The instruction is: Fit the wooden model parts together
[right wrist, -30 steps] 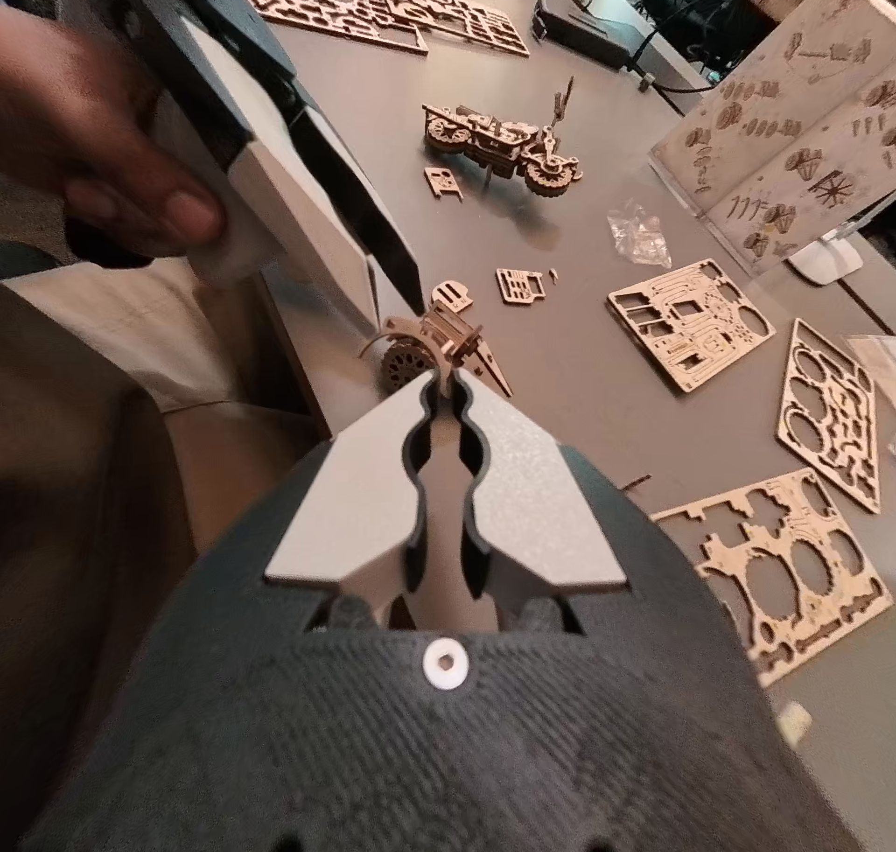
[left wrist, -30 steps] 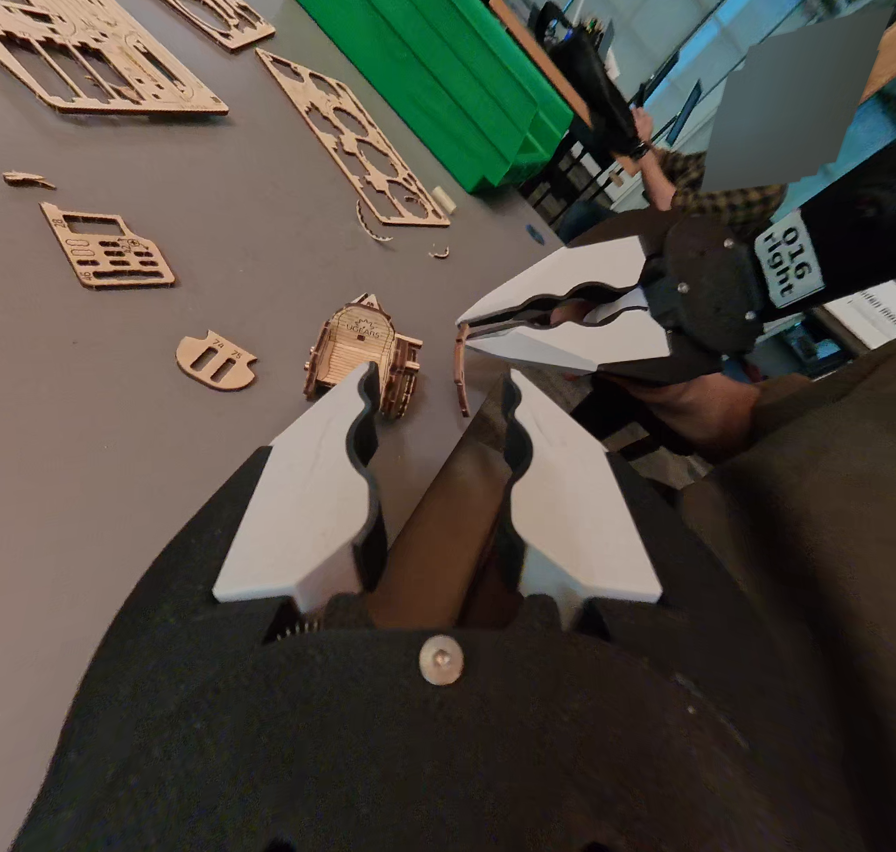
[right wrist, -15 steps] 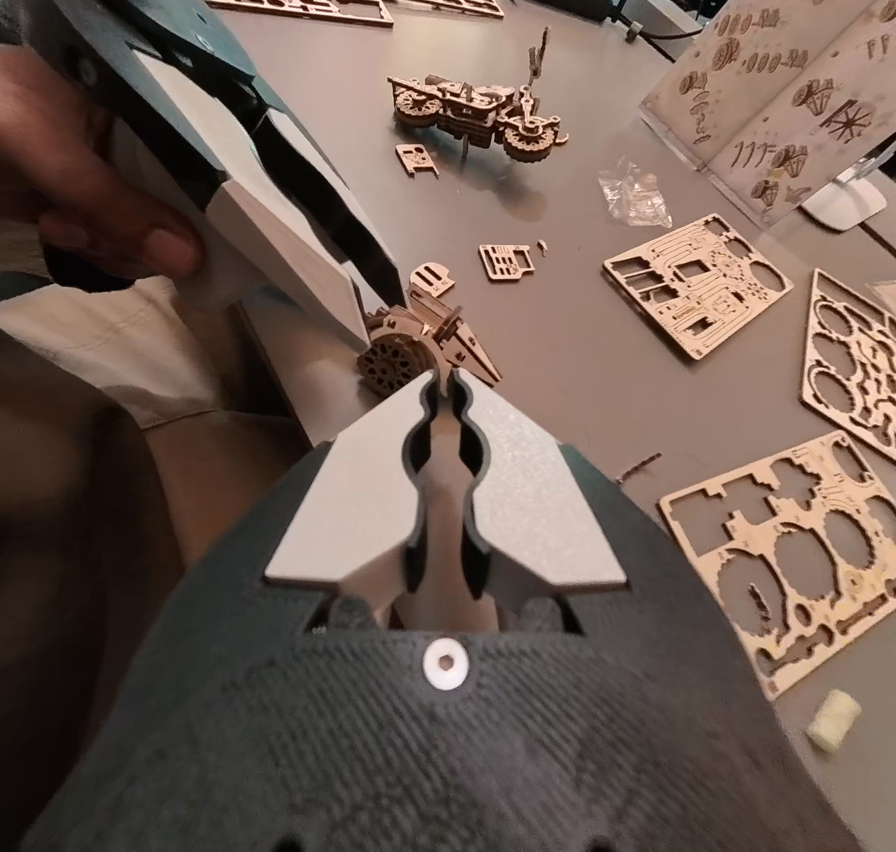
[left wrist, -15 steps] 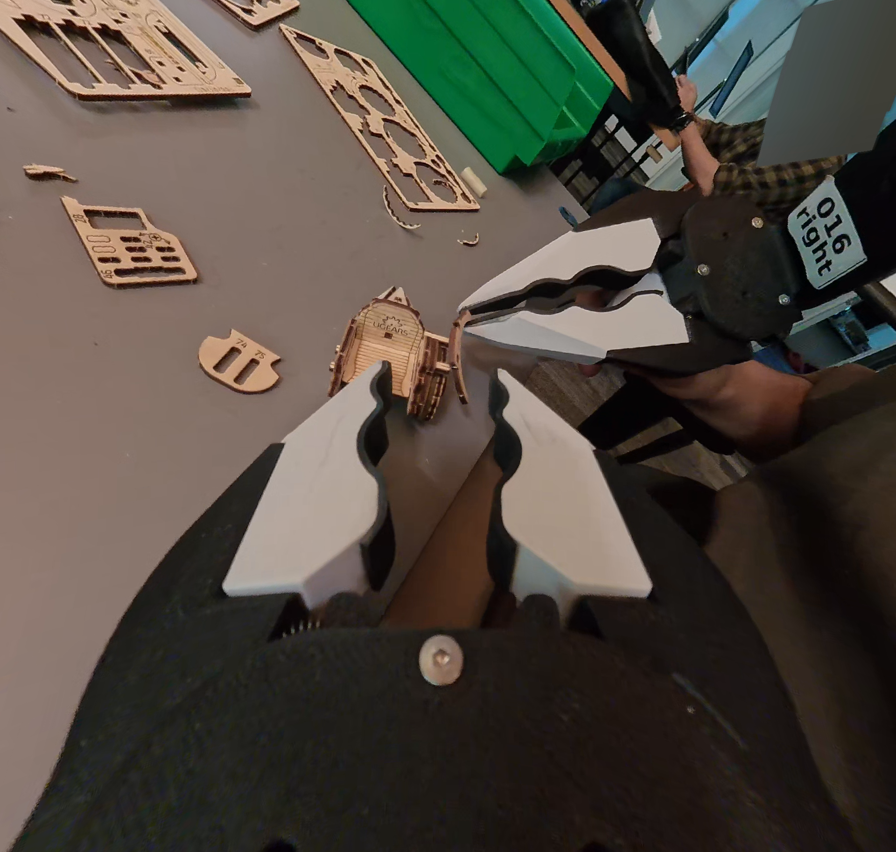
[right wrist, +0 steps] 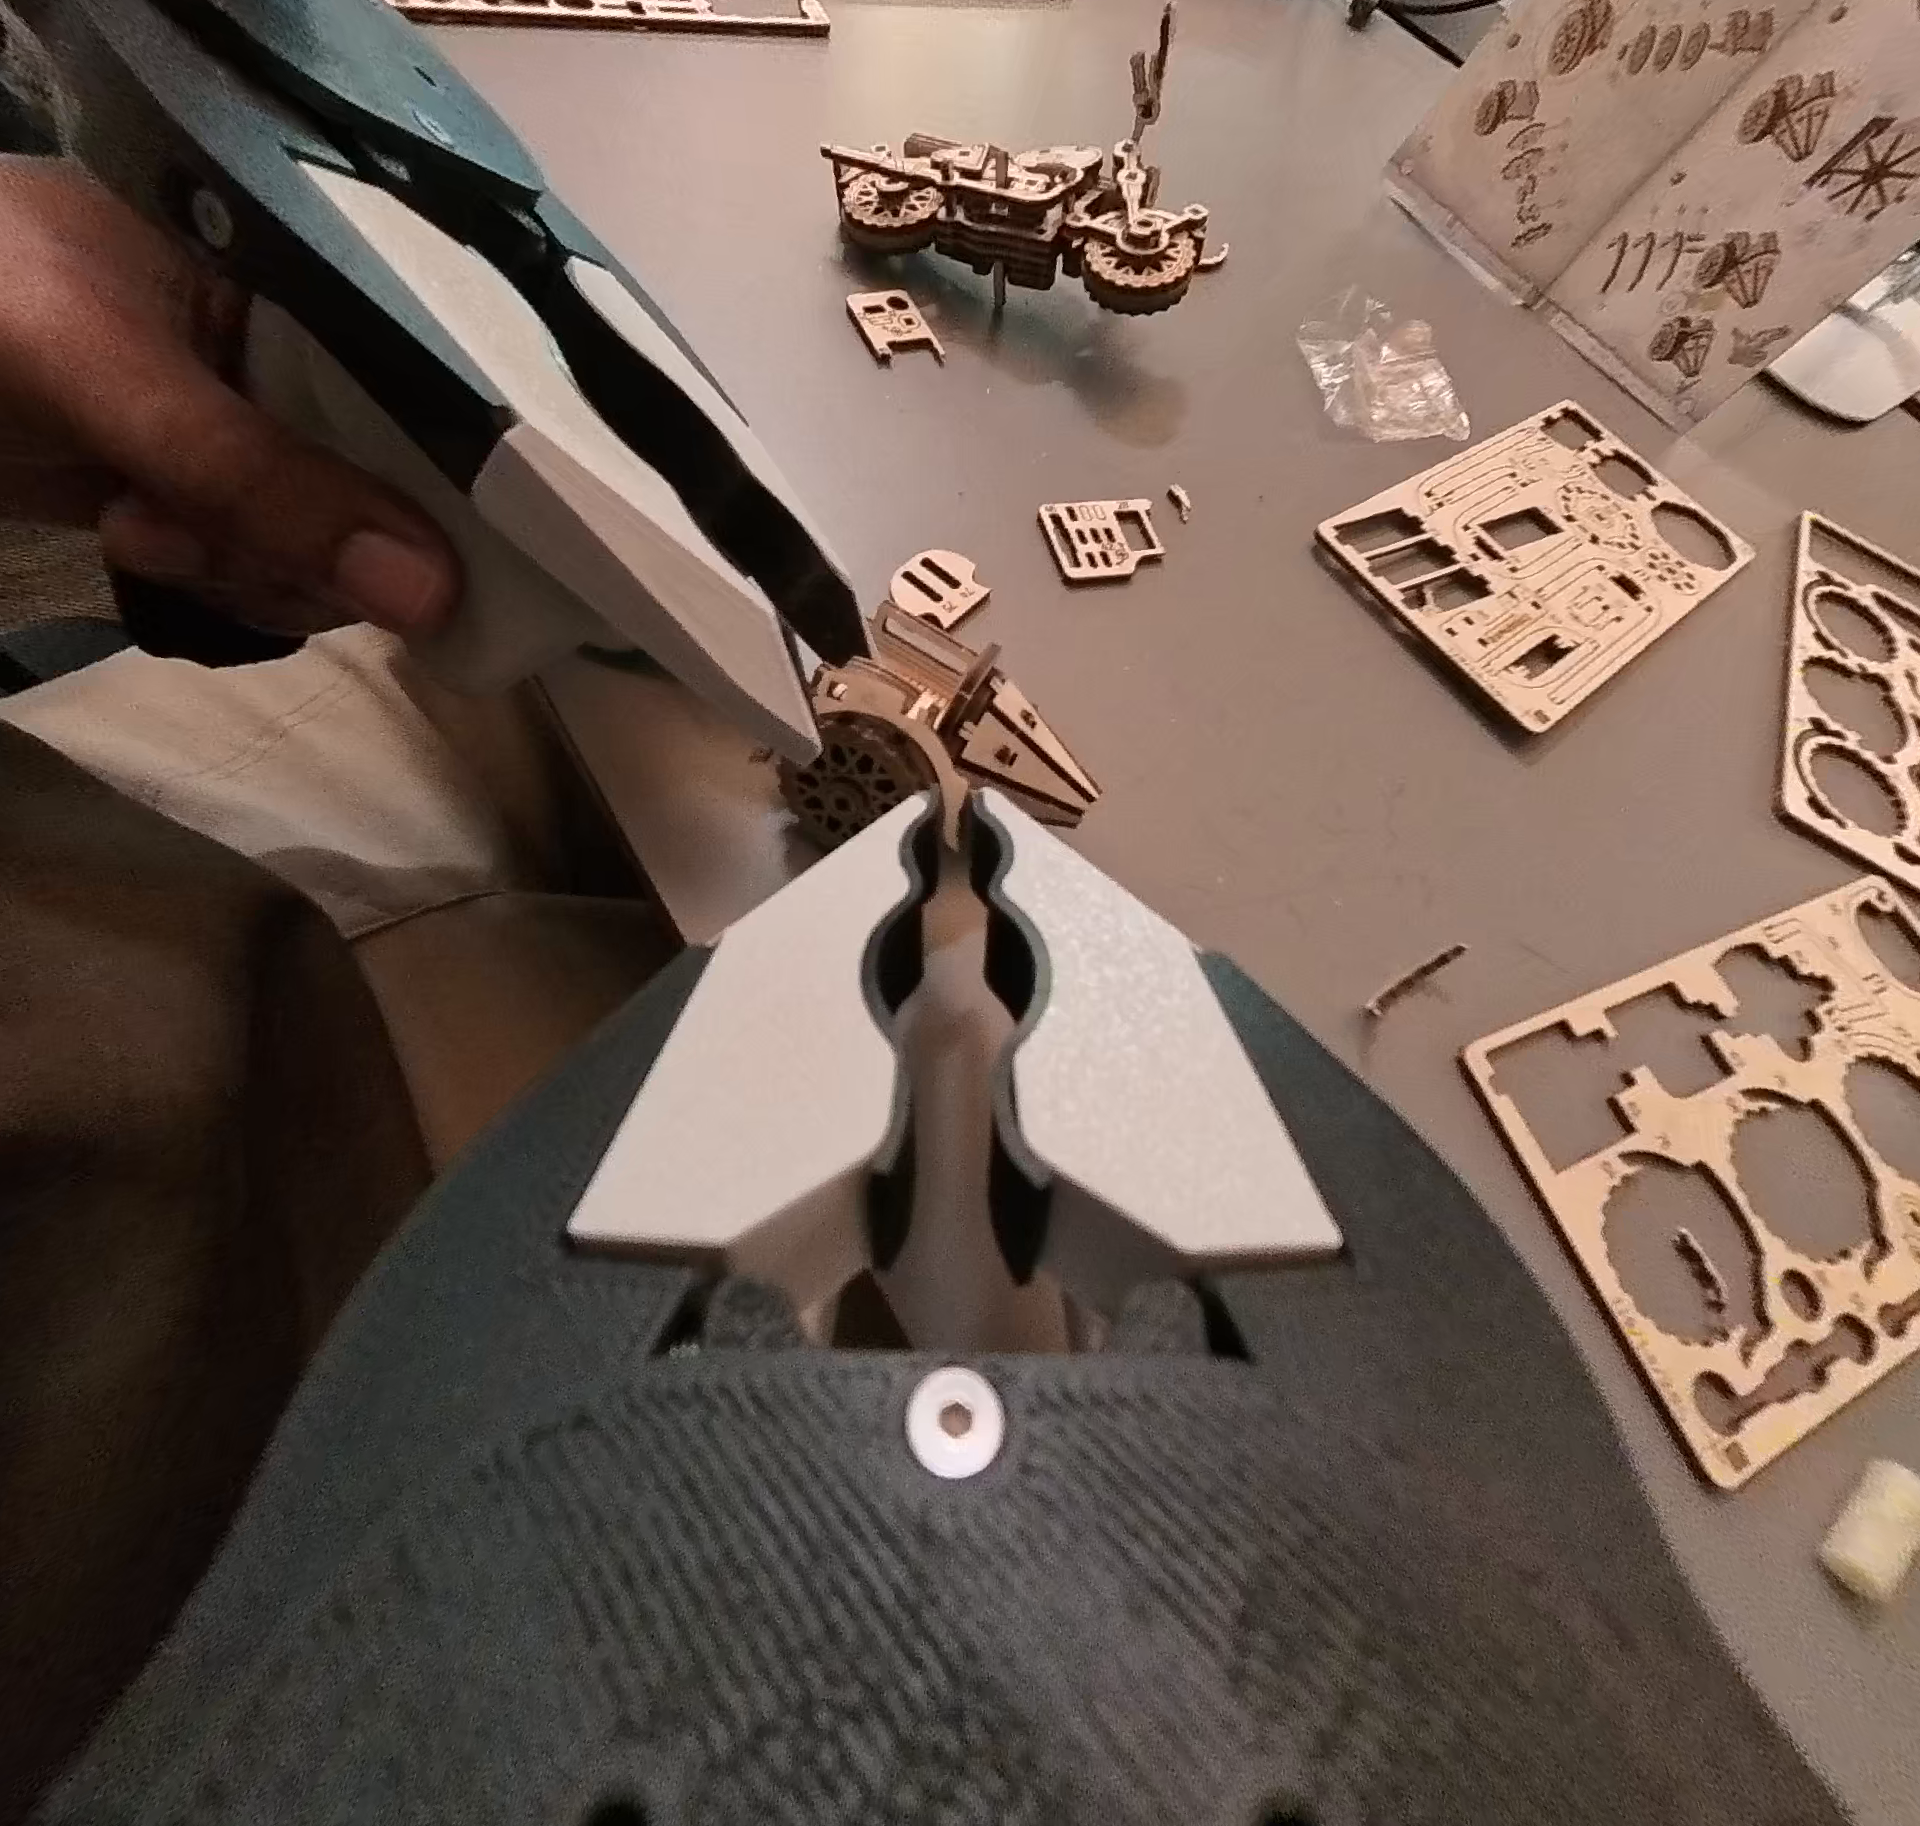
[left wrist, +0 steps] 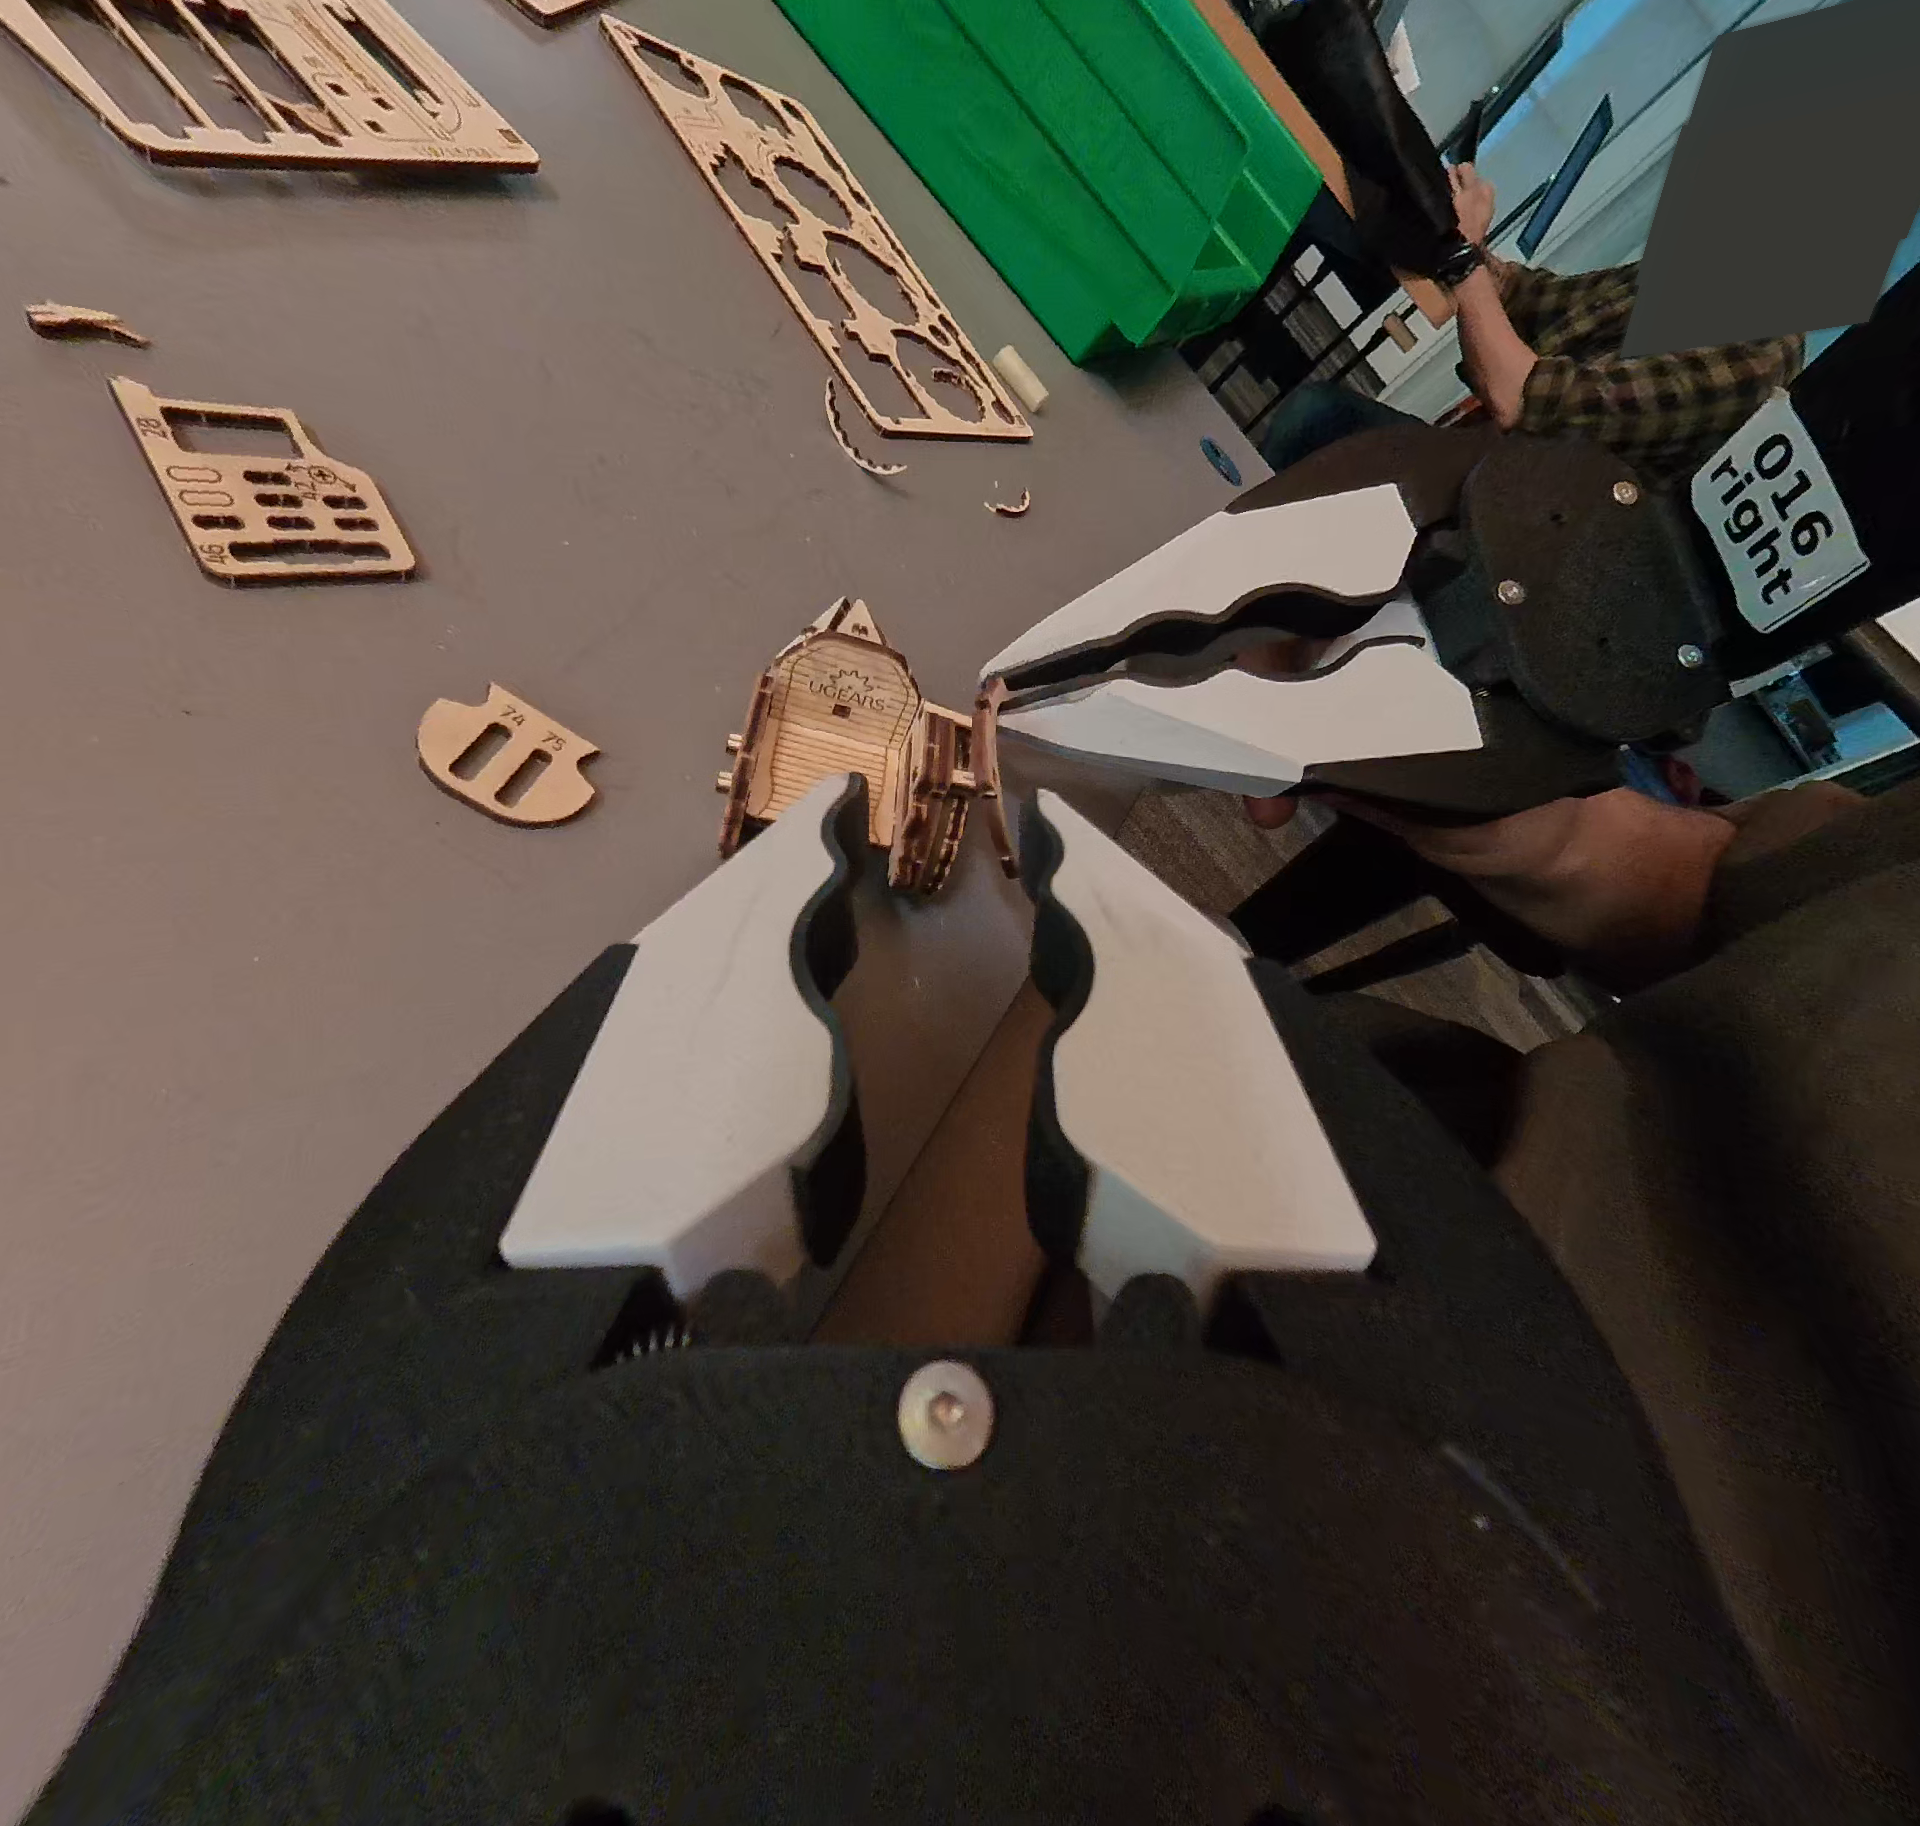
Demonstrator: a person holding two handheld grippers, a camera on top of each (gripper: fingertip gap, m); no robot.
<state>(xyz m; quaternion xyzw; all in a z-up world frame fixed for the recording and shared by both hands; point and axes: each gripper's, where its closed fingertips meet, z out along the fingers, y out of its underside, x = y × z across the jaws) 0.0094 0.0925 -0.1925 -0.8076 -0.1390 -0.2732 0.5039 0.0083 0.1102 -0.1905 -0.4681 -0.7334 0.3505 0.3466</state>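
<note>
A small, partly built wooden model [left wrist: 831,737] with a spoked wheel stands near the grey table's edge; it also shows in the right wrist view [right wrist: 935,727]. My left gripper [left wrist: 940,810] is open, its tips on either side of the model's near end; it also shows in the right wrist view [right wrist: 821,696]. My right gripper [right wrist: 951,810] is shut on a thin curved wooden strip [right wrist: 948,789] and holds it against the model's wheel side. In the left wrist view the right gripper [left wrist: 987,696] comes in from the right with the strip [left wrist: 987,779].
A finished wooden motorcycle [right wrist: 1018,218] stands farther back. Punched-out wooden sheets [right wrist: 1527,561] [left wrist: 821,228], small loose pieces [left wrist: 509,758] [left wrist: 260,488], a plastic bag [right wrist: 1377,374] and an instruction sheet [right wrist: 1683,145] lie around. Green bins [left wrist: 1039,93] stand behind. A person [left wrist: 1590,363] is in the background.
My left gripper has moved forward until its open tips flank the model. My right gripper has carried the curved strip from beside the model up against its wheel side.
</note>
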